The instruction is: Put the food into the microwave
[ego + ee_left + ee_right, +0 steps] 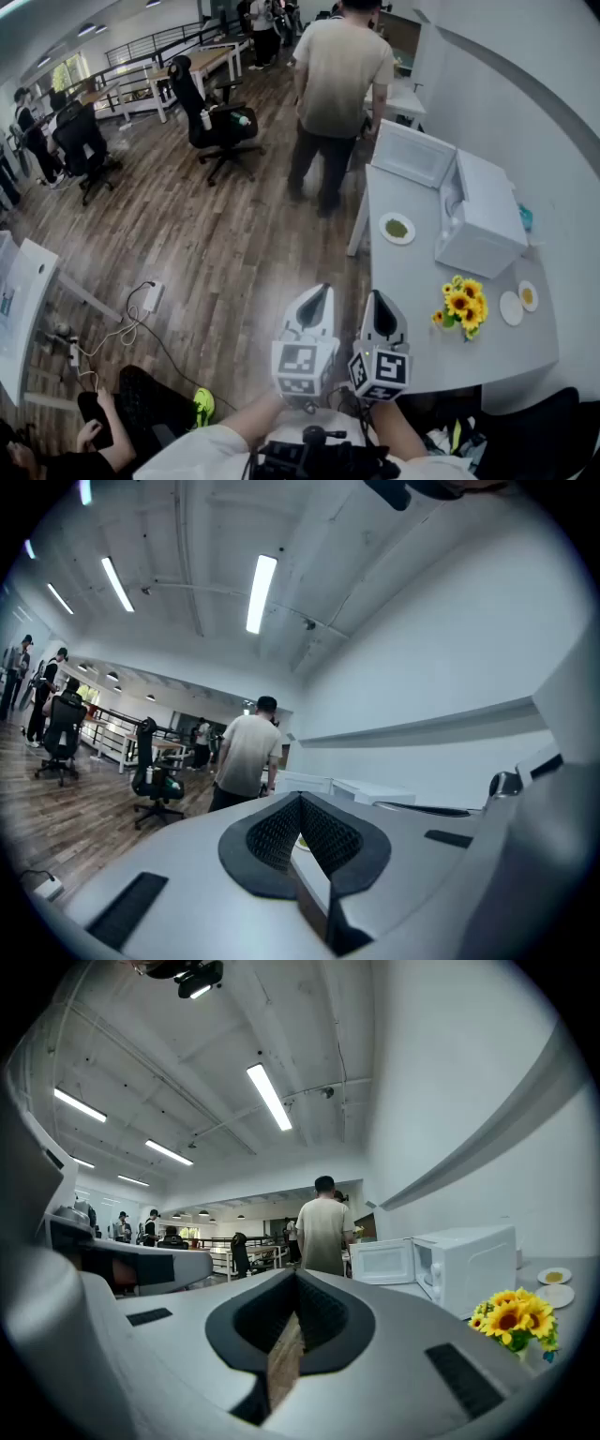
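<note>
L hand-held gripper [319,298] [300,801]: jaw tips together, nothing btwn them; R hand-held gripper [381,305] [297,1277]: also fully closed, empty; only floor shows thru the slit behind its tips. Both held side by side at the near end of the scene, pointing level toward the far end; L over the wood floor, R at the table's [412,309] near-left edge; neither touches anything.

Food [397,228]: green stuff on a small white plate, on the table, mid-left, just left of the microwave [483,214] [466,1265] & well apart from both grippers. Microwave sits at the far right of the table; its door [412,155] [382,1262] hangs wide open.

Sunflowers [462,305] [514,1321] stand on the table nearer, right of R gripper. Two more small plates by the wall: one bare [511,307], one w/ a yellow bit [528,295].

Person [337,80] stands at the far end of the table, back turned.
</note>
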Motion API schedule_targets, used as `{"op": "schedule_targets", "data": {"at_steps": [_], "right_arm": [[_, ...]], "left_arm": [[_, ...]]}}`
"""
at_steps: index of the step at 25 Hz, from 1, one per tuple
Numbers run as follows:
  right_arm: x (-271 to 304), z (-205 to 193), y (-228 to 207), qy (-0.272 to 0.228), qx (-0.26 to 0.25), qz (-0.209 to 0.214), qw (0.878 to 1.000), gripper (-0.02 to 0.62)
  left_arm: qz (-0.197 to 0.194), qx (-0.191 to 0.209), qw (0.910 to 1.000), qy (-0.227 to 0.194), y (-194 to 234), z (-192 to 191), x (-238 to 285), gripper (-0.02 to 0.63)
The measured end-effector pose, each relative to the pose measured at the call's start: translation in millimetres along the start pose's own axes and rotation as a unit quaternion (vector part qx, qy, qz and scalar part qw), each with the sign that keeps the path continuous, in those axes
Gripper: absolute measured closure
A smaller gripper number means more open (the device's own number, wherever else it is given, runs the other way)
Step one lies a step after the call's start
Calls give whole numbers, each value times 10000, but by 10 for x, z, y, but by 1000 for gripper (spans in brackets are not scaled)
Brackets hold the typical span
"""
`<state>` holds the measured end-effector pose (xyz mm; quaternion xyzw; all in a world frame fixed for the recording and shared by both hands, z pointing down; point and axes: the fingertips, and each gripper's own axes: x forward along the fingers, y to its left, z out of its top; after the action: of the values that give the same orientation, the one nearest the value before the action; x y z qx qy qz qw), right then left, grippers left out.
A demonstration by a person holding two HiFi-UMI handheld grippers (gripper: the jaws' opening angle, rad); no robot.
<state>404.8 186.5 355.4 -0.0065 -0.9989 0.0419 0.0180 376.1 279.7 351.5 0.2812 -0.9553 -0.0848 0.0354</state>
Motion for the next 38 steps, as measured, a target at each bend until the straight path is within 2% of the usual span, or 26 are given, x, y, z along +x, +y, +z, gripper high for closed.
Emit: {"op": "schedule_targets", "data": {"at_steps": [6, 10, 14, 24, 38], "right_arm": [[-54, -15, 3, 46, -51, 31, 10000, 584], [-42, -32, 47, -20, 206, 112, 9997, 581], [26, -57, 163, -21, 235, 105, 9997, 581], [332, -35, 367, -147, 264, -287, 9991, 580], [797, -250, 117, 73, 205, -705, 9973, 580]], "left_arm": [[69, 13, 10000, -21, -3, 12, -46, 597], [108, 8, 9999, -10, 68, 10, -67, 597], [134, 7, 9999, 6, 224, 2, -98, 597], [45, 31, 10000, 48, 720, 101, 64, 597], [-47, 15, 9999, 127, 1006, 0, 564, 597]]}}
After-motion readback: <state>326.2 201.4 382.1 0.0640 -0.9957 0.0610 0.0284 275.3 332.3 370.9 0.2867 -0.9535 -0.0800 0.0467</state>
